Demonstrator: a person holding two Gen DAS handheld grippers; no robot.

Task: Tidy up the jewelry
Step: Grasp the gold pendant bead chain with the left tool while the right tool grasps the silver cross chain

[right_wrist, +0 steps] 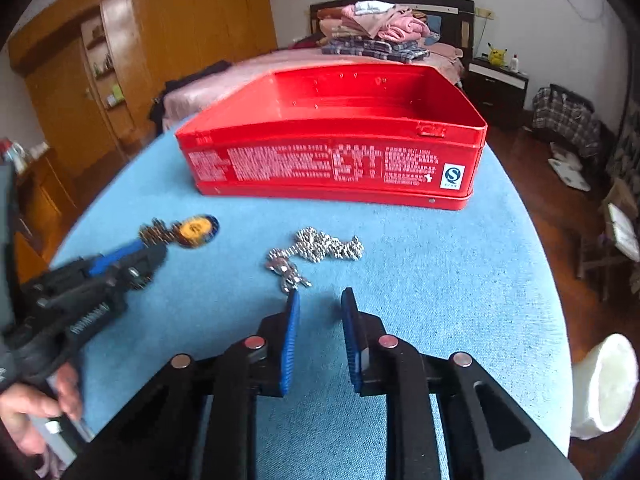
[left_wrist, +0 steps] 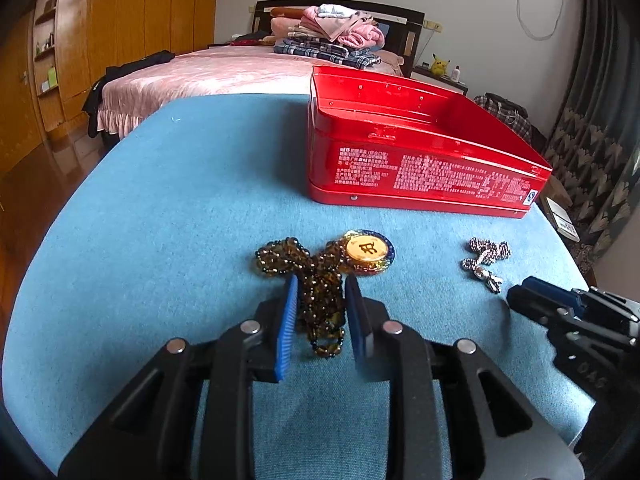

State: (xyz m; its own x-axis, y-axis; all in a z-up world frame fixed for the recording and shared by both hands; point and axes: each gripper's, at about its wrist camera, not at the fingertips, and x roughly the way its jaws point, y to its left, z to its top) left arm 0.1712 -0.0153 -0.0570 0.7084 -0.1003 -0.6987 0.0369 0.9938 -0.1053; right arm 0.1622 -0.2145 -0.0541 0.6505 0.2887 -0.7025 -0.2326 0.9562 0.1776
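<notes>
The left gripper [left_wrist: 320, 312] is narrowed onto the brown beaded necklace with gold medallion [left_wrist: 320, 300]; lift it slowly. The right gripper [right_wrist: 320, 308], narrowed and empty, has the silver ball-chain necklace [right_wrist: 316, 250] just ahead; the open red tin box [right_wrist: 332, 152] sits beyond

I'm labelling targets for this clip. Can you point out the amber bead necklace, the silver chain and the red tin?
amber bead necklace [left_wrist: 320, 300]: left wrist view, on the bead strand.
silver chain [right_wrist: 332, 246]: right wrist view, on the piled links.
red tin [right_wrist: 332, 164]: right wrist view, on its printed front wall.
</notes>
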